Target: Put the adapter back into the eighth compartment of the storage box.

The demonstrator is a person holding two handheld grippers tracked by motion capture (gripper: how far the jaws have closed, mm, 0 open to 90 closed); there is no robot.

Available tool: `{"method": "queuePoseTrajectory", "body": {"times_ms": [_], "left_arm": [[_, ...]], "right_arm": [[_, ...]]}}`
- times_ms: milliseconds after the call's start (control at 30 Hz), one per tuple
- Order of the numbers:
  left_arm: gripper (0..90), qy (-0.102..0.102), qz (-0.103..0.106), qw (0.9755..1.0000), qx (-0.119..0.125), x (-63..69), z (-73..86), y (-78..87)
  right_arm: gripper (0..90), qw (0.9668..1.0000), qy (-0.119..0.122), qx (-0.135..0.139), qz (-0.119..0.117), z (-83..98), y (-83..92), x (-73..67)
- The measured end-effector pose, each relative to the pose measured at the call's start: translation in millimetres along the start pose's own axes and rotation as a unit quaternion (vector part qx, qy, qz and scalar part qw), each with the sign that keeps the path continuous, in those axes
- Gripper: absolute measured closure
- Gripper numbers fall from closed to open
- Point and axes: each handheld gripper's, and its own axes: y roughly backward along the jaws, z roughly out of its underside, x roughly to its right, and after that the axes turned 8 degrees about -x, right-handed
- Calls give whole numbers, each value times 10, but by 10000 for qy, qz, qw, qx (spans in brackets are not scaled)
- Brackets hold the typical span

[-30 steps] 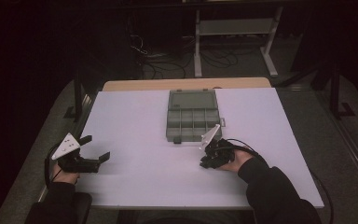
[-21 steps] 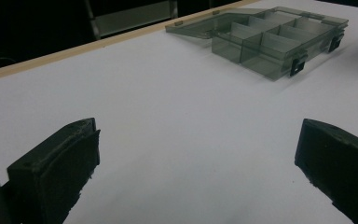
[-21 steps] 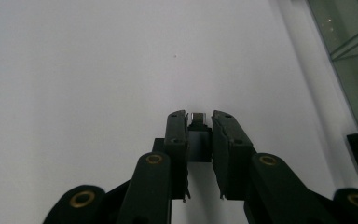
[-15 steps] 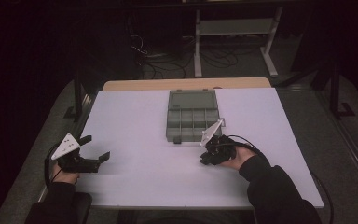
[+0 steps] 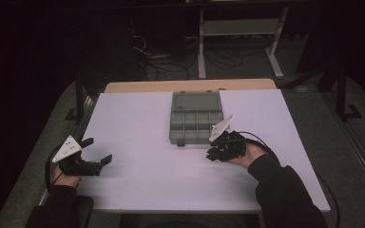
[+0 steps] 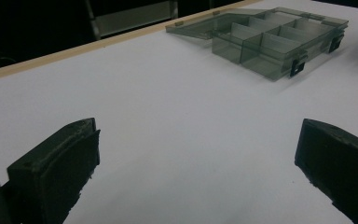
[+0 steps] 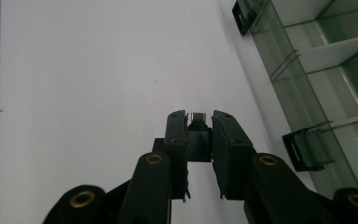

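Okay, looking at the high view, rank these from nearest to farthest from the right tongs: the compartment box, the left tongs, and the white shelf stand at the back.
From the right tongs:
1. Compartment box, just beyond, mid-table.
2. Left tongs, across at the table's left edge.
3. White shelf stand, on the floor behind the table.

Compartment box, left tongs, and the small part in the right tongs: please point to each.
compartment box (image 5: 196, 117), high view, on its middle dividers.
left tongs (image 5: 96, 153), high view, midway between the open tips.
small dark part (image 7: 198, 133), right gripper view, its body between the jaws.
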Motion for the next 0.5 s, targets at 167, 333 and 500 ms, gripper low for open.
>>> {"method": "queuePoseTrajectory", "body": {"times_ms": [167, 333, 500], "left_arm": [[0, -3, 5, 10000, -3, 1, 0, 0], [0, -5, 3, 10000, -13, 1, 1, -2], [0, -13, 10, 10000, -26, 3, 1, -3]], "right_arm": [[755, 10000, -34, 54, 35, -5, 55, 25], [755, 9999, -32, 59, 77, -8, 88, 42], [755, 9999, -53, 71, 133, -20, 149, 75]]}}
